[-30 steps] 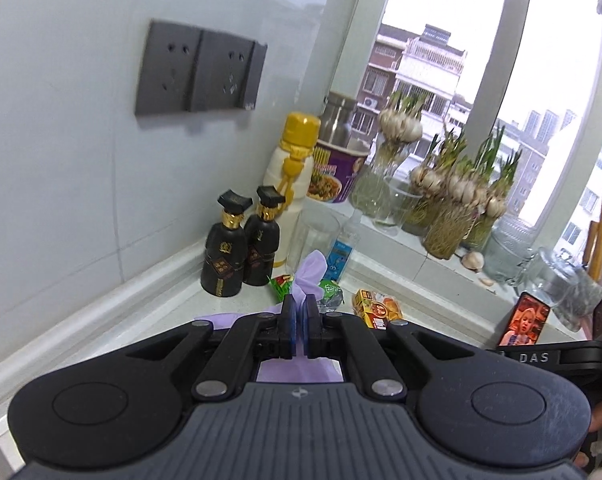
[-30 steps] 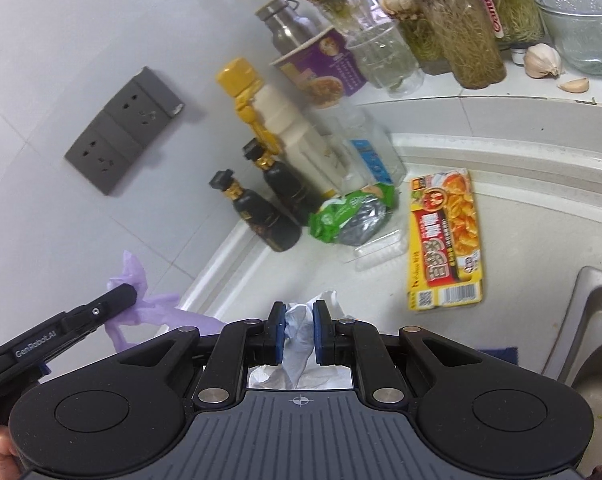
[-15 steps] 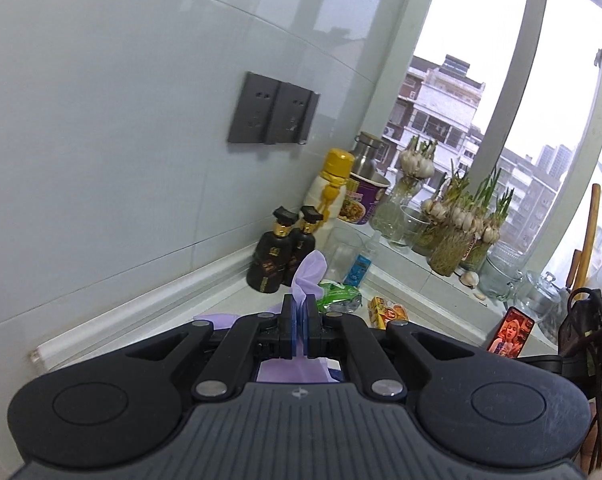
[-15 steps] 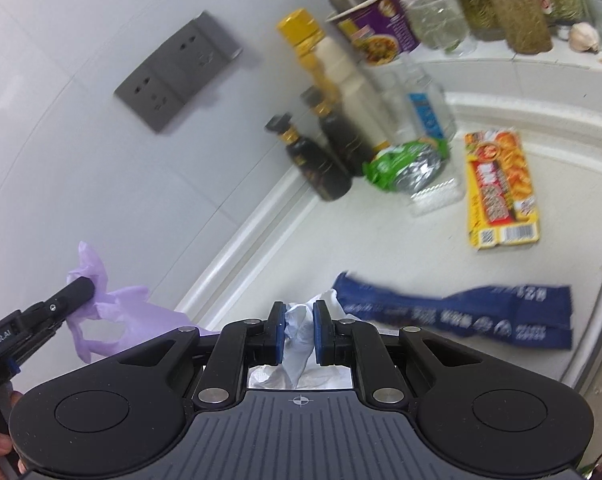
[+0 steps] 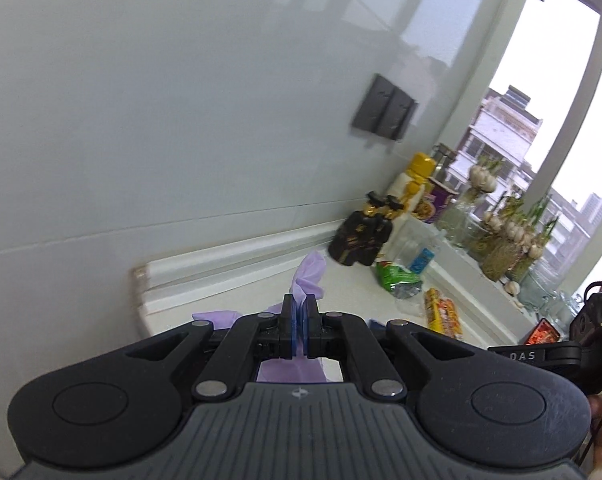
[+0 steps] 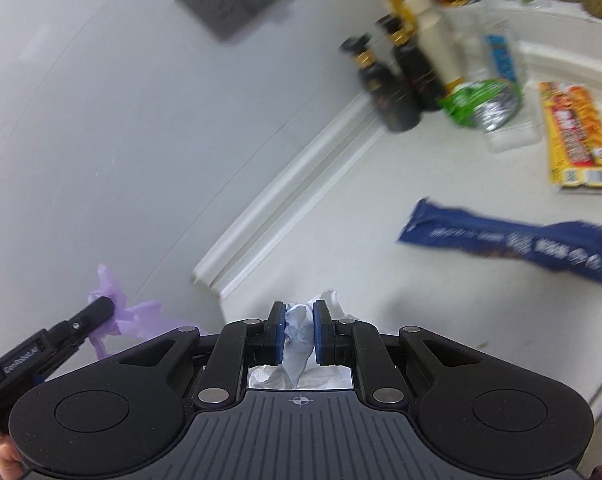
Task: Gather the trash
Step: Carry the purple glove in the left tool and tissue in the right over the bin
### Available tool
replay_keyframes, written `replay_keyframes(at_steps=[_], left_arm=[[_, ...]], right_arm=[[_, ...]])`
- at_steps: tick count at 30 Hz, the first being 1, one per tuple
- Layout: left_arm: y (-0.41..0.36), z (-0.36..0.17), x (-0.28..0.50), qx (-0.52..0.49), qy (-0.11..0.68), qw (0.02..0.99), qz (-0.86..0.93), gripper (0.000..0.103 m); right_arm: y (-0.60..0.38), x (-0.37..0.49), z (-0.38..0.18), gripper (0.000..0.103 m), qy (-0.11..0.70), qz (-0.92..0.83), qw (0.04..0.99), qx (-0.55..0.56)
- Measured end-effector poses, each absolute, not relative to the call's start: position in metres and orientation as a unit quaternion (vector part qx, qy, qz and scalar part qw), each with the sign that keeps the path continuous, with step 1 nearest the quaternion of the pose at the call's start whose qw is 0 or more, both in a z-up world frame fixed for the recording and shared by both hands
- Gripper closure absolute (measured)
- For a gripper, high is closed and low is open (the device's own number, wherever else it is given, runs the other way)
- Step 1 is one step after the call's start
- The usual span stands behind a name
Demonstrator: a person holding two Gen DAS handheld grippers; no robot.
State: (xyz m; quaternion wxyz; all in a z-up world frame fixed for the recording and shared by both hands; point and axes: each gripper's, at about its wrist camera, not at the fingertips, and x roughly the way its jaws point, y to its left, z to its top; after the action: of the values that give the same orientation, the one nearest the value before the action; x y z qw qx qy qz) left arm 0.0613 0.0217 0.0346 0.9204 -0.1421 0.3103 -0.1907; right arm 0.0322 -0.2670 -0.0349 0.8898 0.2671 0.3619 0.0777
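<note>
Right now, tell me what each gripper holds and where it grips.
Left gripper pinches the purple bag at a bunched fold; right gripper clamps the crumpled white tissue mid-wad.

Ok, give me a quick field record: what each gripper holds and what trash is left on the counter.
left gripper: shut on purple plastic bag
right gripper: shut on crumpled white tissue
trash on counter: blue wrapper, flat; yellow snack box; green foil packet, crumpled
not trash, by wall: two dark bottles, yellow-capped bottle
counter: white, blurred by motion
</note>
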Motion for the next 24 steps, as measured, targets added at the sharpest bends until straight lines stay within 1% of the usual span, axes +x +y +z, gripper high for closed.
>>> replay_keyframes(at_steps=[11, 24], left_arm=[[0.097, -0.007, 0.034, -0.181, 0.344, 0.916, -0.094, 0.101], [0.144, -0.072, 0.018, -0.228, 0.406, 0.885, -0.005, 0.101]], right_arm=[[-0.179, 0.050, -0.053, 0.091, 0.418, 0.149, 0.868, 0.222], [-0.088, 0.066, -0.079, 0.091, 0.475, 0.212, 0.839, 0.159]])
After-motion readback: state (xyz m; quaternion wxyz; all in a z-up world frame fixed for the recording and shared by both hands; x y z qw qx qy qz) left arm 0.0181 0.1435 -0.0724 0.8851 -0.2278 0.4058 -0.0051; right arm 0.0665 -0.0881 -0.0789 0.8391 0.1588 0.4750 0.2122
